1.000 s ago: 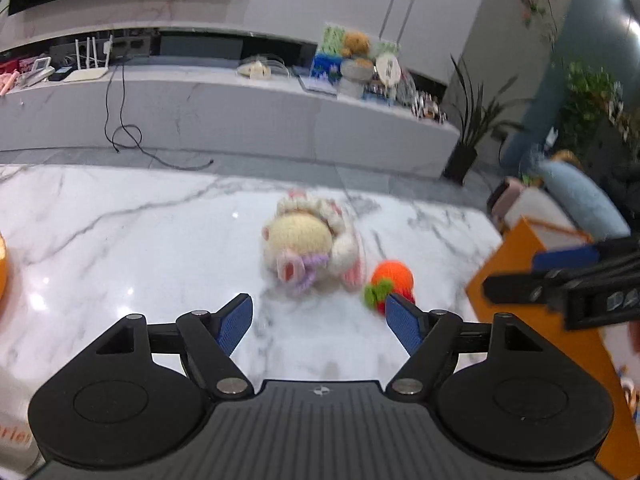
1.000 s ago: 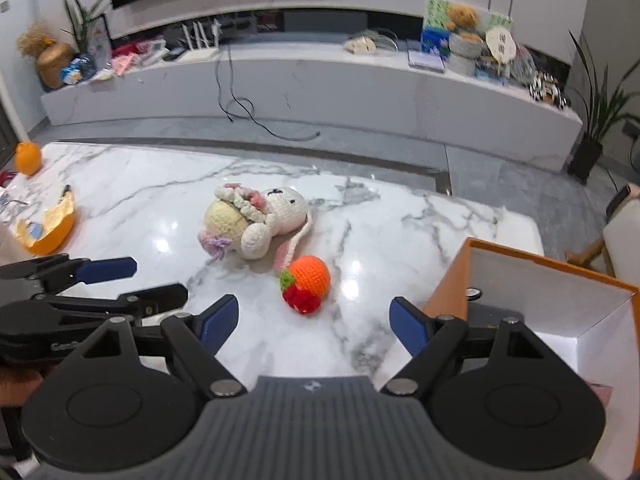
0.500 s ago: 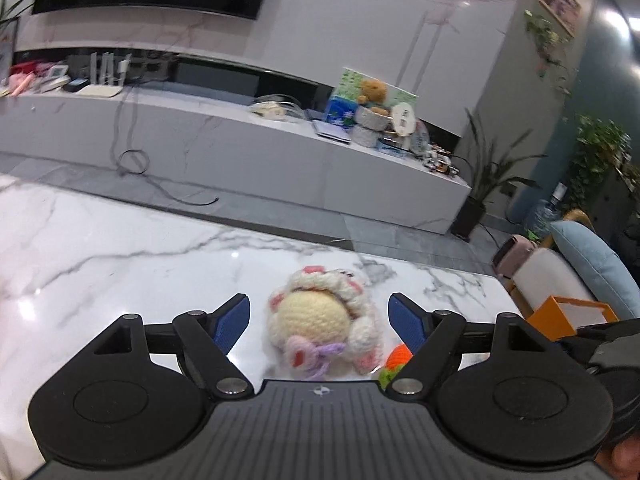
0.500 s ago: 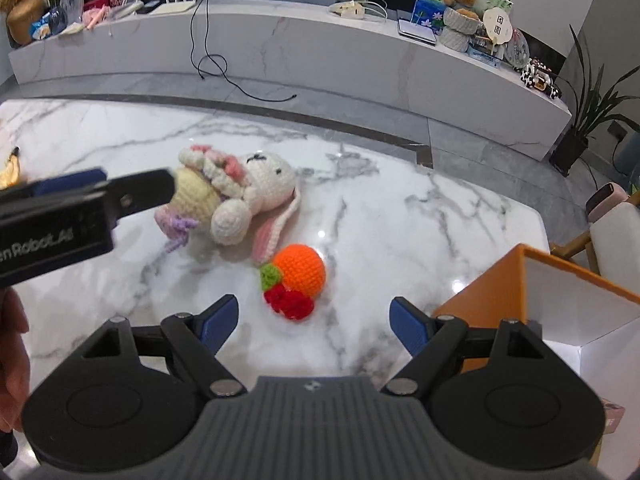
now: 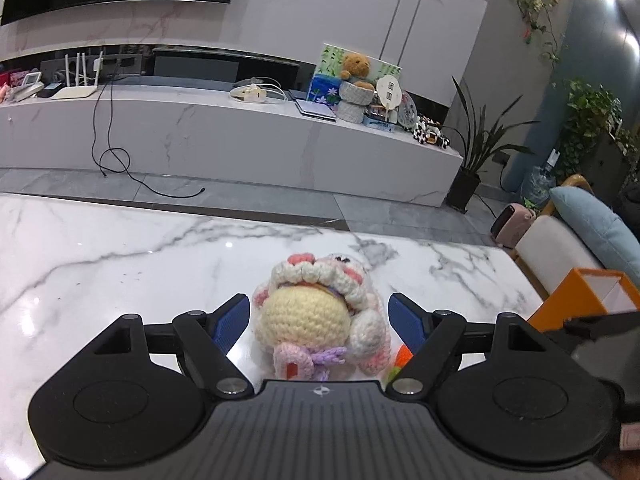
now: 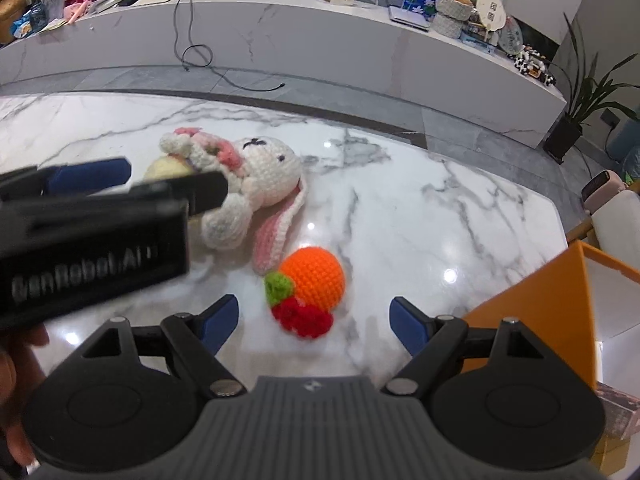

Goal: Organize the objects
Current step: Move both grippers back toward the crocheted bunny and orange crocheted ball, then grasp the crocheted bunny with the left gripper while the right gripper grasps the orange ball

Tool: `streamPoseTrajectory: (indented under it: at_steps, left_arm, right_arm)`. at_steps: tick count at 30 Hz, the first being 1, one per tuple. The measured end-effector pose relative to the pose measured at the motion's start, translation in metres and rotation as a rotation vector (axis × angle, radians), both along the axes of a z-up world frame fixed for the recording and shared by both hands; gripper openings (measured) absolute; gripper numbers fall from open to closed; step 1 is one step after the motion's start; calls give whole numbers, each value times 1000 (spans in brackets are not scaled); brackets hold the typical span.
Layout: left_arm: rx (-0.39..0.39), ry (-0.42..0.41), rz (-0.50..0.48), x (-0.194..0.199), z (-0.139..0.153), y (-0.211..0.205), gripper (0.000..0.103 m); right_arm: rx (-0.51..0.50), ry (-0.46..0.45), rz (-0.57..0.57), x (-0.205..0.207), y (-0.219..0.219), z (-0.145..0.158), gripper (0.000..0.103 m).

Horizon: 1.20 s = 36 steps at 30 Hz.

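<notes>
A crocheted bunny [image 5: 308, 320] with a cream body and pink ears lies on the marble table [image 5: 120, 264]. My left gripper [image 5: 318, 308] is open around its body, with a small gap at each blue pad. From the right wrist view, the left gripper [image 6: 176, 178] reaches in from the left over the bunny [image 6: 268, 176]. An orange crocheted fruit [image 6: 316, 280] with a green leaf and red berry lies just past the bunny's ear. My right gripper [image 6: 314, 312] hovers low over it, its jaws closing slightly, pads well clear of the fruit.
An orange box [image 6: 532, 320] with a white inside stands at the table's right edge, close to the right fingers. A hand [image 6: 16, 364] holds the left gripper. Beyond the table are a long white console [image 5: 240, 136], plants and a chair.
The left gripper has advanced so the bunny now sits between its pads. The right gripper has dropped toward the orange fruit, which now lies near its fingertips.
</notes>
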<state>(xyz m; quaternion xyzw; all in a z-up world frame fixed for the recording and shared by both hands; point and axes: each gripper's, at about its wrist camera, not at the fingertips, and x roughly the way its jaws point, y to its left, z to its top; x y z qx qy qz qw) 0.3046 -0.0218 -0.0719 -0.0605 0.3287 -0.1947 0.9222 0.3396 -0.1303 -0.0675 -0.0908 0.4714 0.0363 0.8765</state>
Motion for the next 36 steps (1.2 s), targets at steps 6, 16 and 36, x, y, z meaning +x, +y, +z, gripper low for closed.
streamPoseTrajectory:
  at_steps: [6,16,36]
  left_arm:
    - [-31,-3,-21,3,-2,-1,87]
    - [-58,76,2,8,-2,10,51]
    - [-13,151,-32,-103,8,21,49]
  right_arm:
    - [21,8,-24,15,-1,-12,55]
    - [34,26,3,11,-6,-18,48]
    - [46,82,204,-86,4,2,48]
